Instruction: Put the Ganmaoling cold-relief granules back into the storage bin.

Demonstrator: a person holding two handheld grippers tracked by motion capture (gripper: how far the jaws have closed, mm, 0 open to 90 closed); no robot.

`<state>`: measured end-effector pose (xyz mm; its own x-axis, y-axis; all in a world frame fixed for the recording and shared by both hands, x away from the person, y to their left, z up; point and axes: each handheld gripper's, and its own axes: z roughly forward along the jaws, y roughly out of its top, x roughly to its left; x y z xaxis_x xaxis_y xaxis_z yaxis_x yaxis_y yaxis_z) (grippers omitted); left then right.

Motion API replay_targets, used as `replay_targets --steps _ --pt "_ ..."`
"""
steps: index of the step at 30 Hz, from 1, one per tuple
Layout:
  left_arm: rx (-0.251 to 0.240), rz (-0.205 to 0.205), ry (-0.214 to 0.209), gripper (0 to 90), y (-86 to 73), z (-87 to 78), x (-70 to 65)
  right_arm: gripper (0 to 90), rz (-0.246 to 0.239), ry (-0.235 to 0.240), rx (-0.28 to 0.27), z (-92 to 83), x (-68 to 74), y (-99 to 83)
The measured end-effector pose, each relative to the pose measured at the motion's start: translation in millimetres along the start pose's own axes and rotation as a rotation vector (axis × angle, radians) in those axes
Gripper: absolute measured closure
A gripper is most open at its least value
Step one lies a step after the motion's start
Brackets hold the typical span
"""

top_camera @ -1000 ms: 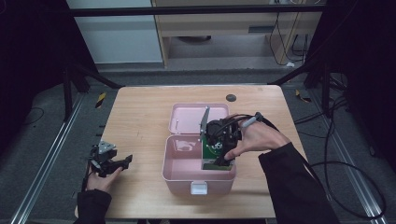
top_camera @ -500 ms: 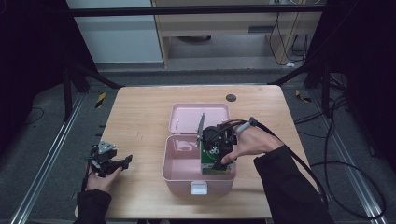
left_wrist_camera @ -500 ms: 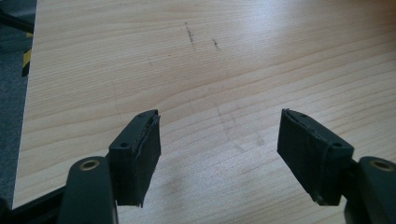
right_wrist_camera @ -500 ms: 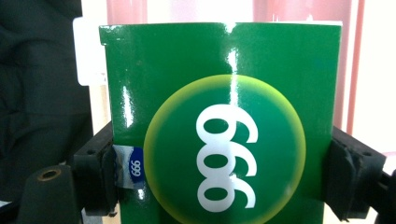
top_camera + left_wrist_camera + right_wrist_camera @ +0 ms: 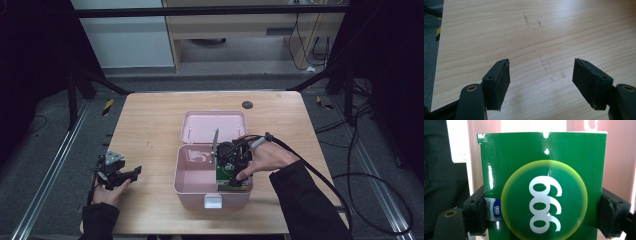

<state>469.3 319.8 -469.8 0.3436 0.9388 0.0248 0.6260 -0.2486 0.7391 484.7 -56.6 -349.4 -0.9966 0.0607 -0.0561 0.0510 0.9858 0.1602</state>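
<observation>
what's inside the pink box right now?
Inside the pink box: a green carton marked 999, gripped by the right claw at the right side. The left part looks bare pink. The floor under the carton and claw is hidden.

Glossy green box (image 5: 541, 185), smooth pink plastic case (image 5: 190, 177), pale matt wood-grain table (image 5: 544, 30).

The left gripper (image 5: 541, 75) holds its jaws wide apart above the bare wooden table (image 5: 536, 32).
</observation>
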Motion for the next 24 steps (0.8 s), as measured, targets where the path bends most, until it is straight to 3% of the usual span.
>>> replay_targets --steps 11,24 --pt "0.0 0.002 -0.001 29.6 0.0 0.1 -0.3 16.3 0.004 0.022 0.007 15.7 0.7 -3.1" --pt "0.0 0.002 -0.001 29.6 0.0 0.0 0.0 15.9 0.0 0.007 0.031 27.6 0.5 -4.9"
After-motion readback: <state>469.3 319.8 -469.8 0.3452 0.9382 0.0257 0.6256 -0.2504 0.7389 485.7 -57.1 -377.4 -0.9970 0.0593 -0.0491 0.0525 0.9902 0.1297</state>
